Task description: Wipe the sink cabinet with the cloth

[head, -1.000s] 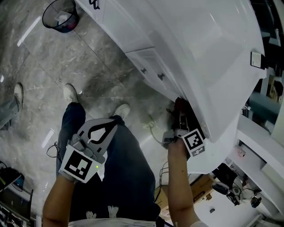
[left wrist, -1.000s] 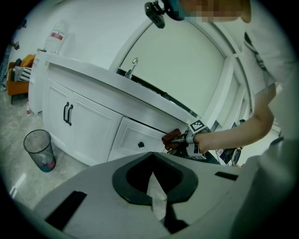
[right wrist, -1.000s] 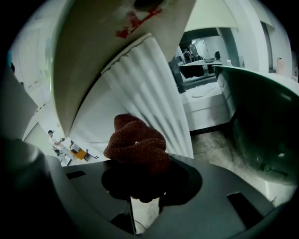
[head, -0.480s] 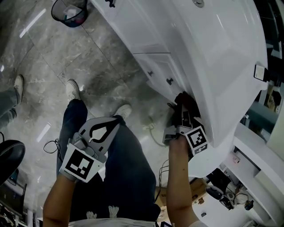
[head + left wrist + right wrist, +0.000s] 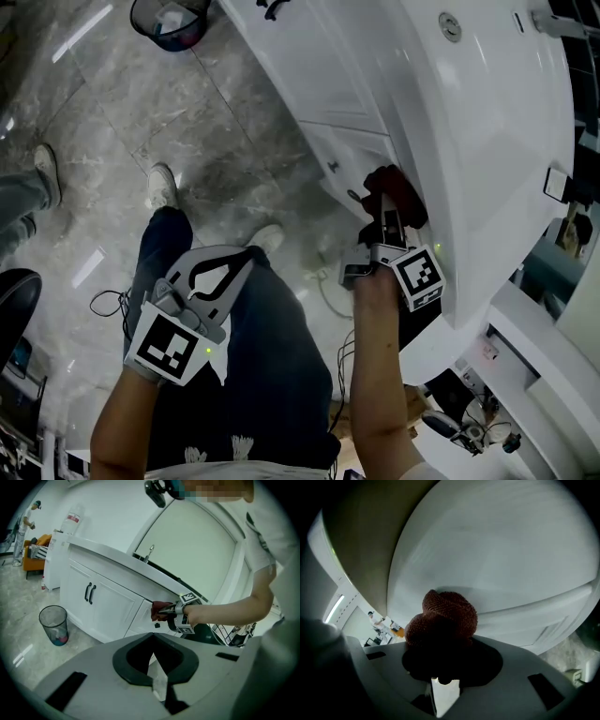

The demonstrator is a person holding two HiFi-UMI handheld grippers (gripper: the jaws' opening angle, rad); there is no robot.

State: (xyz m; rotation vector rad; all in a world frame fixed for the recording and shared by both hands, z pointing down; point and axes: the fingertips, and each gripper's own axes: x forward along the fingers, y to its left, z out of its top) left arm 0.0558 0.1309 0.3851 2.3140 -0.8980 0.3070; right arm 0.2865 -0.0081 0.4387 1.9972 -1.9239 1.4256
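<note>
The white sink cabinet runs under a white countertop. A dark red cloth is bunched against the cabinet front just below the counter's edge, with my right gripper shut on it. In the right gripper view the cloth fills the jaws and presses on the white panel. The left gripper view shows the same cloth on the cabinet. My left gripper hangs over my thigh, away from the cabinet, shut with nothing in it.
A wire waste bin stands on the grey marble floor beside the cabinet. Two small black knobs sit on the front near the cloth. A cable lies on the floor. Another person's foot is at the left.
My right gripper has slid the cloth along the cabinet front, closer to the black knobs. The left gripper has stayed where it was.
</note>
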